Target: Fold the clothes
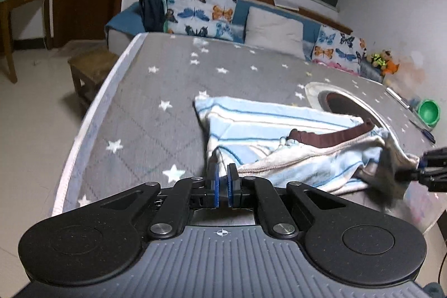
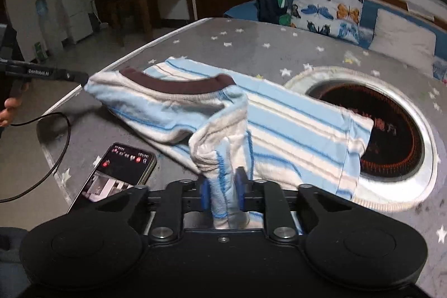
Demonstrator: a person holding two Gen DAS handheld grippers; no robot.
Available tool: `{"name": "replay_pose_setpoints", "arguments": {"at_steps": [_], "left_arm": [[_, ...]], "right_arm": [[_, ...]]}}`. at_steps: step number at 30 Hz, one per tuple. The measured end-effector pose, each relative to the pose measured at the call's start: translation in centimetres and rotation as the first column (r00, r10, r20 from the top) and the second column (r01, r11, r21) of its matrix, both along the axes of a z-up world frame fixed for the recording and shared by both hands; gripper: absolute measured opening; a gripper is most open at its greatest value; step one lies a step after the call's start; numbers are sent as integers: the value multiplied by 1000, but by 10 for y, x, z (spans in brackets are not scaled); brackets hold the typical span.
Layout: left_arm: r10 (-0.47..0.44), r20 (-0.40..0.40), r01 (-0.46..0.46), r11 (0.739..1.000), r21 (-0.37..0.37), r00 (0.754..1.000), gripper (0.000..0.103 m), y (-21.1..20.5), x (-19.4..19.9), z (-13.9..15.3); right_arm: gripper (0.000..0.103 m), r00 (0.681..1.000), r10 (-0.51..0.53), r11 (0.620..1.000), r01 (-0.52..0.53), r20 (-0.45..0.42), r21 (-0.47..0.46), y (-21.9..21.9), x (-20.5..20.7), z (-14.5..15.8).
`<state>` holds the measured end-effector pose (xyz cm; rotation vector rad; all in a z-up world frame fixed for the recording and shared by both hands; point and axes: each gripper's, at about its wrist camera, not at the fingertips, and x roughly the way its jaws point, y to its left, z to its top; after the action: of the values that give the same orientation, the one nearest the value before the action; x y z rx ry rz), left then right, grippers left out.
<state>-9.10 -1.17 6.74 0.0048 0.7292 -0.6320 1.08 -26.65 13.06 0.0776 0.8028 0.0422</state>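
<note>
A light blue and white striped shirt (image 1: 279, 130) with a dark brown collar (image 1: 329, 137) lies partly lifted over the grey star-print table (image 1: 145, 108). My left gripper (image 1: 222, 180) is shut on one shoulder corner of the shirt. My right gripper (image 2: 223, 186) is shut on the other bunched shoulder corner, and the shirt (image 2: 293, 130) hangs stretched between the two. The right gripper shows at the right edge of the left wrist view (image 1: 419, 171). The left gripper shows at the left of the right wrist view (image 2: 83, 78), pinching the collar end (image 2: 173, 83).
A round cooktop with a white rim (image 2: 396, 130) is set into the table under the shirt's hem. A phone (image 2: 117, 175) with a lit screen and a black cable (image 2: 56, 158) lie at the near left. A green bowl (image 1: 428, 112) stands far right. A sofa with butterfly cushions (image 1: 206, 13) is behind.
</note>
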Motion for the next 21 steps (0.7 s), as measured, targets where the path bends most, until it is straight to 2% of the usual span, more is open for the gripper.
{"name": "replay_pose_setpoints", "arguments": {"at_steps": [3, 6, 8, 10, 12, 17, 21], "left_arm": [[2, -2, -2, 1000, -4, 1000, 7, 6, 2, 2], [-5, 6, 5, 1000, 5, 1000, 10, 6, 1, 5], [-33, 34, 32, 999, 19, 999, 16, 2, -3, 8], [-61, 62, 59, 998, 33, 996, 29, -1, -7, 11], [-116, 104, 109, 992, 68, 988, 33, -3, -16, 11], [-237, 196, 203, 962, 182, 951, 45, -20, -21, 8], [-300, 185, 261, 943, 209, 936, 46, -25, -8, 1]], "right_arm": [[49, 1000, 9, 999, -8, 23, -39, 5, 7, 3], [50, 999, 23, 996, -19, 36, -91, 11, 15, 3], [50, 998, 32, 992, -27, 45, -126, 15, 19, 3], [50, 998, 40, 986, -33, 40, -164, 18, 24, 1], [50, 999, 46, 981, -39, 30, -192, 20, 27, -2], [47, 999, 45, 985, -43, 12, -165, 14, 32, -2], [48, 999, 47, 988, -46, 2, -146, 11, 36, -1]]}}
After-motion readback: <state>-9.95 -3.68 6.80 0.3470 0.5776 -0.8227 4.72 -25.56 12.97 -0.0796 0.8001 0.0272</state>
